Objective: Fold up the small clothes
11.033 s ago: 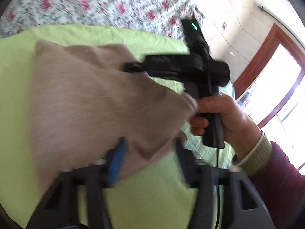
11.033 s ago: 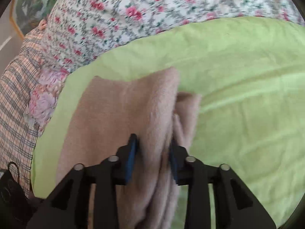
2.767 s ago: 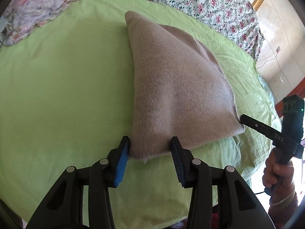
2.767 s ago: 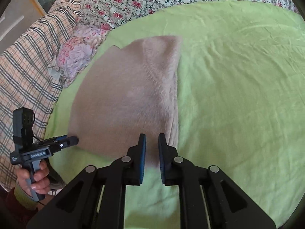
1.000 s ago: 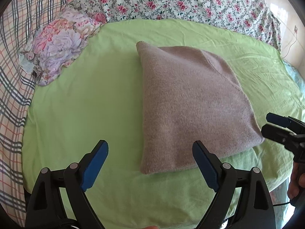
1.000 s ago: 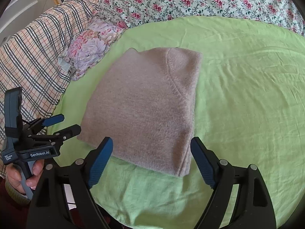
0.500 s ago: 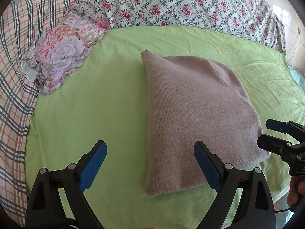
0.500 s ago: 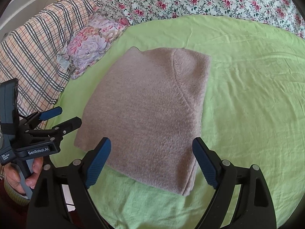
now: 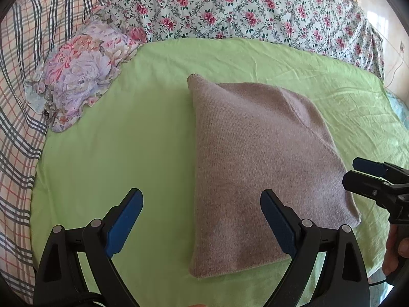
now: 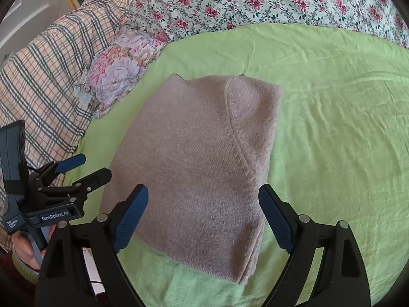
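Note:
A beige knitted garment point(image 9: 260, 168) lies folded flat on the light green sheet point(image 9: 122, 148); it also shows in the right wrist view point(image 10: 199, 163). My left gripper point(image 9: 202, 217) is open and empty, held back above the garment's near left edge. It shows from the side in the right wrist view point(image 10: 87, 168). My right gripper point(image 10: 204, 215) is open and empty above the garment's near edge. It shows in the left wrist view point(image 9: 358, 171) just right of the garment.
A crumpled floral cloth point(image 9: 81, 74) lies at the sheet's left edge. A rose-print cover point(image 9: 230, 7) lies behind the sheet and a plaid blanket point(image 10: 48, 71) to the left. The sheet's near edge drops off the bed point(image 10: 199, 289).
Both grippers have let go of the garment, opened wide and drawn back. In the last half second they shift only slightly.

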`<action>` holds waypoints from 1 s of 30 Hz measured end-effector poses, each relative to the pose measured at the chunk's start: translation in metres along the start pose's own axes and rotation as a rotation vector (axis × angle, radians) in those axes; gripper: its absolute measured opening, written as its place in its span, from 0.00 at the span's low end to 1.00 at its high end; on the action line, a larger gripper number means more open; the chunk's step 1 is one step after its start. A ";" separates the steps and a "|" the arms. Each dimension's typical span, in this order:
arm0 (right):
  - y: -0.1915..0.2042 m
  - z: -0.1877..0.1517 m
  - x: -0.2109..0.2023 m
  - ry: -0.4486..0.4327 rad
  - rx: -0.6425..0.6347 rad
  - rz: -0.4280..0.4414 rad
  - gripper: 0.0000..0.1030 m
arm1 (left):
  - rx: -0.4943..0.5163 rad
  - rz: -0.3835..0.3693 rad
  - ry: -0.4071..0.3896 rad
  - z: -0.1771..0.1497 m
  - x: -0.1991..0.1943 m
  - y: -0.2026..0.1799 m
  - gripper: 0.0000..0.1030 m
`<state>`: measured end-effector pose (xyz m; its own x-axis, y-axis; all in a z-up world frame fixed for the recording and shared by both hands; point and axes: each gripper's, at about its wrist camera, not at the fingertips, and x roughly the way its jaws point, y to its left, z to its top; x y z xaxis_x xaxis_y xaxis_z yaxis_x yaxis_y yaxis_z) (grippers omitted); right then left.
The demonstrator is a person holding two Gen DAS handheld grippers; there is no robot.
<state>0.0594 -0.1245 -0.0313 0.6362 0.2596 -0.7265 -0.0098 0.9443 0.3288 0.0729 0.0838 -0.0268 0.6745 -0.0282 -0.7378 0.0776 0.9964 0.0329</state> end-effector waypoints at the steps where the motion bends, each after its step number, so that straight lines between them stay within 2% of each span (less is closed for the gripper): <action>1: -0.003 0.002 0.001 -0.005 0.013 0.003 0.86 | -0.003 -0.004 0.000 0.001 0.001 0.001 0.91; 5: -0.020 0.013 0.006 -0.030 0.081 0.023 0.86 | -0.032 -0.015 0.003 0.012 0.007 0.009 0.91; 10: -0.054 0.034 0.027 -0.059 0.186 0.029 0.86 | -0.072 -0.070 0.004 0.030 0.022 0.015 0.91; 13: -0.077 0.046 0.049 -0.048 0.265 0.027 0.83 | -0.090 -0.058 0.031 0.038 0.040 0.018 0.91; 14: -0.082 0.048 0.056 -0.035 0.284 0.038 0.71 | -0.100 -0.054 0.044 0.039 0.047 0.020 0.91; 15: -0.086 0.049 0.068 0.005 0.298 0.048 0.24 | -0.109 -0.059 0.055 0.040 0.054 0.022 0.91; 16: -0.086 0.049 0.071 0.021 0.299 0.049 0.09 | -0.122 -0.069 0.066 0.041 0.060 0.024 0.91; 19: -0.078 0.049 0.056 -0.033 0.249 0.000 0.08 | -0.123 -0.079 0.070 0.039 0.064 0.023 0.91; 24: -0.081 0.045 0.075 0.008 0.221 -0.044 0.08 | -0.091 -0.078 0.095 0.035 0.078 0.015 0.92; 28: -0.069 0.052 0.060 0.003 0.181 -0.091 0.14 | -0.105 -0.082 0.102 0.036 0.080 0.019 0.93; 30: -0.066 0.050 0.046 -0.014 0.179 -0.080 0.16 | -0.111 -0.077 0.096 0.035 0.073 0.020 0.93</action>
<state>0.1279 -0.1851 -0.0562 0.6402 0.1807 -0.7467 0.1781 0.9106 0.3730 0.1494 0.0988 -0.0567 0.5960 -0.1021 -0.7965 0.0410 0.9945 -0.0967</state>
